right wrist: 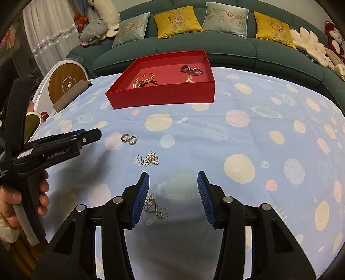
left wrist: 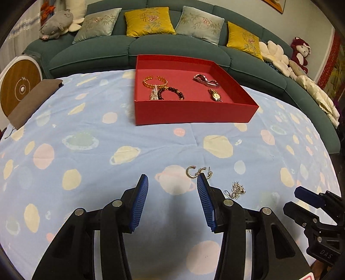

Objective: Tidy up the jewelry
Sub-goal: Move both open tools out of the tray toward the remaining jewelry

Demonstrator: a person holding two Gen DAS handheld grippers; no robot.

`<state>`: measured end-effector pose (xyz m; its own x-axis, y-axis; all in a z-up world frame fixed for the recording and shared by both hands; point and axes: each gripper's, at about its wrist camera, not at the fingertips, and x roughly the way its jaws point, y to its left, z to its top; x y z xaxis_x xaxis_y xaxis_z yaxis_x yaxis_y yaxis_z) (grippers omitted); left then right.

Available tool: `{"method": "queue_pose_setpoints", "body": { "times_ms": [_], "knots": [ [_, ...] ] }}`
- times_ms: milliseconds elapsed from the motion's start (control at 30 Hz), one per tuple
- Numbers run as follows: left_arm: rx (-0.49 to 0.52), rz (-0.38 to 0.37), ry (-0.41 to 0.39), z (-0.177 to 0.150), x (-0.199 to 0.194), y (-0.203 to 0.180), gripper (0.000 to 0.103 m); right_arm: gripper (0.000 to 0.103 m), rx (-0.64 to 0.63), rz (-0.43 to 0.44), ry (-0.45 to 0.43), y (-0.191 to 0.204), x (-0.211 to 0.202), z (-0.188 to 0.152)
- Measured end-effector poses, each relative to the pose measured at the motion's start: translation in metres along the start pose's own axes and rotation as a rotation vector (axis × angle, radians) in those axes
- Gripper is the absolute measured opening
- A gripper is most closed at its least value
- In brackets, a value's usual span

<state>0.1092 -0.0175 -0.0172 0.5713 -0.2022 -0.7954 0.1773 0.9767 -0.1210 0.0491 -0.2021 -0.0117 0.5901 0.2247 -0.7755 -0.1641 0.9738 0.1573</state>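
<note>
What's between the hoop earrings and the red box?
Only bare planet-print cloth between hoop earrings and red box, per the right wrist view.

— Home?
— Living room. Far side: long green sofa (left wrist: 138, 53) with yellow cushions (left wrist: 148, 20) and grey-blue cushions (right wrist: 226, 19).
— Lived-in?
— Very. Plush pig (left wrist: 55, 25) far left, red bear (left wrist: 300, 52) far right, curtain (right wrist: 47, 32) at left, planet-print cloth (left wrist: 107, 150) over the near table.

Both wrist views low over table, facing sofa, sharing red tray (left wrist: 194, 112).
</note>
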Motion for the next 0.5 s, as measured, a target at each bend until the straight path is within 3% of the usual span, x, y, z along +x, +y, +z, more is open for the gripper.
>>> {"method": "queue_pose_setpoints", "body": {
  "times_ms": [233, 500],
  "knots": [
    [0.053, 0.05, 0.024, 0.002, 0.029, -0.012, 0.045, 0.045, -0.007, 0.015, 0.027, 0.002, 0.015, 0.001],
    [0.088, 0.021, 0.035, -0.006, 0.026, -0.022, 0.045, 0.045, -0.053, 0.056, 0.078, 0.008, 0.023, -0.018]
  ]
}}
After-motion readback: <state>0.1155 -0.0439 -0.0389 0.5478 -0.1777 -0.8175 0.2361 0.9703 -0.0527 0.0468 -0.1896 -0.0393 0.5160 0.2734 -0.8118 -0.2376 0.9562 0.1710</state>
